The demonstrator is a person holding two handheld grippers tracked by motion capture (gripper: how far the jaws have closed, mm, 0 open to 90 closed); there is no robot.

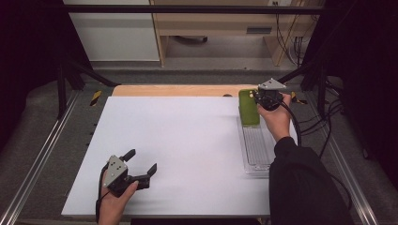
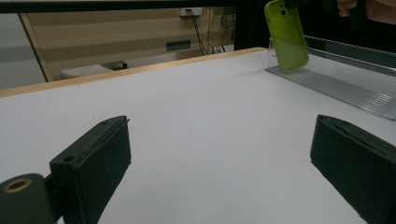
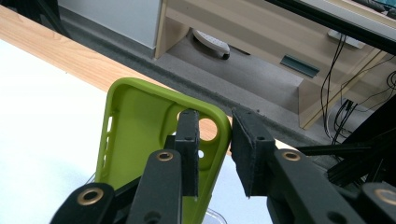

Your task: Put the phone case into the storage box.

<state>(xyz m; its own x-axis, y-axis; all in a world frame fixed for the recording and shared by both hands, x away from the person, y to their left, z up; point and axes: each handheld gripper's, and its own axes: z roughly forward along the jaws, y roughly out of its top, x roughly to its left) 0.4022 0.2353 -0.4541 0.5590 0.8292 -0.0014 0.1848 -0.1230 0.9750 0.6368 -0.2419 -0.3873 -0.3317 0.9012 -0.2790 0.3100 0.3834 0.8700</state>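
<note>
At the near left of the white table (image 1: 187, 140), the left claw (image 1: 143, 164) rests low over the sheet with its two black jaws spread wide and nothing between them. In the left gripper view its pads (image 2: 100, 158) look like blocky slabs faced with a matte, faintly grainy black rubber, and the smooth bare tabletop lies between them. A grey three-cornered plate sits on top of its body, and a hand grips it from below.

Farther off, on the right side, lies a clear plastic tray (image 1: 256, 154), long and narrow, with fine ribbing along its floor and thin see-through walls. It runs from near to far along the table's right edge.

At the far end of that tray stands the phone case (image 1: 248, 107), a lime-green shell of soft-looking, matte material with rounded corners. It is tilted, its lower edge down at the tray's far end. In the right gripper view its hollow inside (image 3: 140, 135) faces the camera, showing a raised rim, small slots along one side and a rounded camera cutout near the top corner.

The right claw (image 3: 215, 140) pinches the case's upper corner, one jaw inside the shell beside the cutout and the other outside against its wall.

Beyond the table's far wooden edge (image 1: 178, 90) lies grey floor.
</note>
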